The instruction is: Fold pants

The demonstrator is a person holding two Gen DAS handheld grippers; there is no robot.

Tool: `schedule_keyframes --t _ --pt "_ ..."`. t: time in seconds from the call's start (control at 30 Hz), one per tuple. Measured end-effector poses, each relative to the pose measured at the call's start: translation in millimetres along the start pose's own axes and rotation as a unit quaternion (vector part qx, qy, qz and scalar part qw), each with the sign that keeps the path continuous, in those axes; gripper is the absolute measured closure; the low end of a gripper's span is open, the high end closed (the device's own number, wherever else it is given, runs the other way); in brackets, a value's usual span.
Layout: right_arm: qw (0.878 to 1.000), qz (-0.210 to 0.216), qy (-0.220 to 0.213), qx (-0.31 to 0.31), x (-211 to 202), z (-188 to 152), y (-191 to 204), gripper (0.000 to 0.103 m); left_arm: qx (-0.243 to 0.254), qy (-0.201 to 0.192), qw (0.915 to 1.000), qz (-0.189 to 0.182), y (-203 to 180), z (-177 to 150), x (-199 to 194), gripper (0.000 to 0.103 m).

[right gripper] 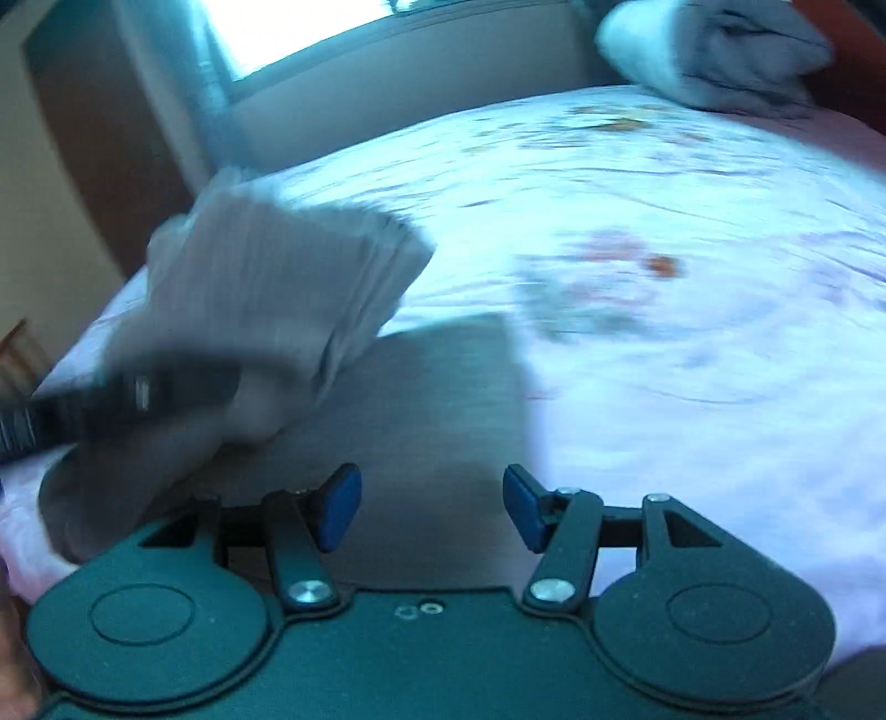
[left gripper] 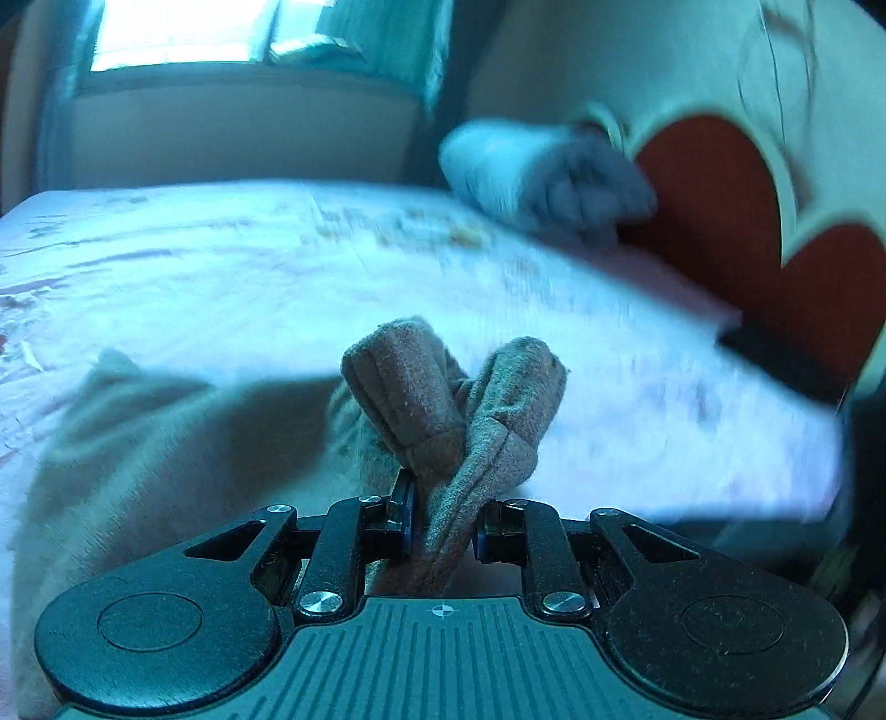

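Grey-brown pants (left gripper: 138, 443) lie on a bed with a pale floral sheet (left gripper: 221, 266). In the left wrist view my left gripper (left gripper: 443, 531) is shut on two bunched hem ends of the pants (left gripper: 443, 399), which stick up above its blue pads. In the right wrist view my right gripper (right gripper: 432, 509) is open, its blue pads (right gripper: 338, 509) apart with nothing between them, over a flat part of the pants (right gripper: 432, 399). The left gripper (right gripper: 111, 399) appears blurred at the left there, lifting a fold of the pants (right gripper: 277, 277).
A folded grey and white stack of clothes (left gripper: 542, 177) rests at the far side of the bed (right gripper: 664, 221), also seen as a stack (right gripper: 720, 55). A red heart-shaped headboard (left gripper: 747, 232) stands at right. A window (left gripper: 177, 33) and wall lie beyond.
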State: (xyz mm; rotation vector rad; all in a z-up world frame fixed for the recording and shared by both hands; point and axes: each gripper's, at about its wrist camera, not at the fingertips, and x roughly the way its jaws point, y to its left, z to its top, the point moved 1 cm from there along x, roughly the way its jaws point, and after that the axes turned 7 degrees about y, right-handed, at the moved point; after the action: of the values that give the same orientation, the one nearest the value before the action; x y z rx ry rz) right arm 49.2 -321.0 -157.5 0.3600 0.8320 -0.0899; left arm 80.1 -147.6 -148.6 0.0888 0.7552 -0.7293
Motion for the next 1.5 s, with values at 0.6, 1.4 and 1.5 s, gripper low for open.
schedule_keyframes --t 0.6,1.4,1.5 --pt "0.992 0.096 -0.005 0.077 -6 43 -11 0.047 -0.091 0.022 0.9955 0.008 49 5 -49 0.03" --pt "0.991 0.09 0.065 0.072 7 -7 -5 0.086 -0.133 0.091 0.9853 0.057 92 -14 -14 0.03" --pt "0.995 0.079 0.038 0.041 -12 4 6 0.071 -0.144 0.092 0.9838 0.055 93 -12 -16 0.029"
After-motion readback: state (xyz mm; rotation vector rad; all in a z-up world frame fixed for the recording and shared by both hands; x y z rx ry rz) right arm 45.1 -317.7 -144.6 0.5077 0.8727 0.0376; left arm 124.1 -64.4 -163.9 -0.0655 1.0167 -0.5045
